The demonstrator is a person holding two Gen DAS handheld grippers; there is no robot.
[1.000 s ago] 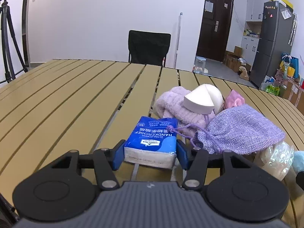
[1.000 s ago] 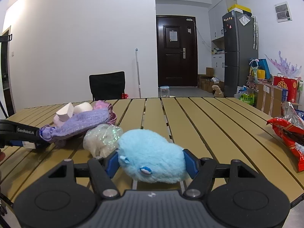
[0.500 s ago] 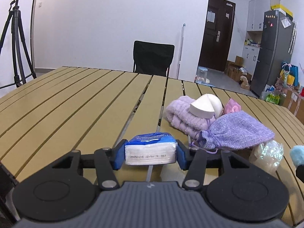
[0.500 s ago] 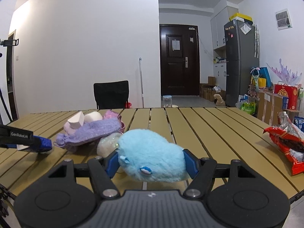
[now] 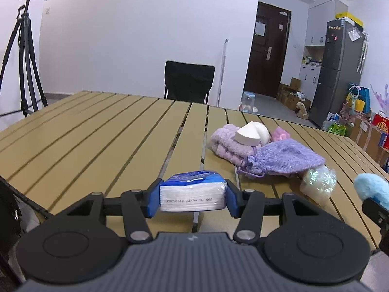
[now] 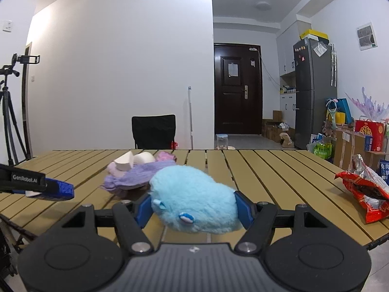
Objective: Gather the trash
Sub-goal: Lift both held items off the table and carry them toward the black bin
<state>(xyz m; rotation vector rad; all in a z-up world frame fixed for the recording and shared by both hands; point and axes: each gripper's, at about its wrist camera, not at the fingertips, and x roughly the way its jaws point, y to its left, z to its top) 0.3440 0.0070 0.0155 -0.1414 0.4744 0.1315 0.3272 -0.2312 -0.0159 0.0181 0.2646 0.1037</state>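
Above the near edge of the slatted tabletop (image 5: 102, 131), the left gripper (image 5: 193, 198) is clamping a blue tissue pack (image 5: 192, 196) between its blue pads, the white end with a printed date code facing the camera. The pack is hanging clear of the slats. Further along the tabletop, a lilac knitted drawstring pouch (image 5: 284, 159) is lying against a folded lilac towel (image 5: 227, 143), with a white foam wedge (image 5: 251, 135) sitting on the towel and a pink item (image 5: 280, 133) just behind. A crinkled clear plastic wad (image 5: 318, 182) is resting just beside the pouch.

At the right side, the right gripper (image 6: 193, 210) is squeezing a light blue plush toy (image 6: 192, 205) between both pads, holding it above the tabletop's front edge. An opened red snack bag (image 6: 364, 194) is lying near the right edge of the tabletop, well apart from the pile. A black chair (image 6: 153, 131) is standing behind the far side of the tabletop.
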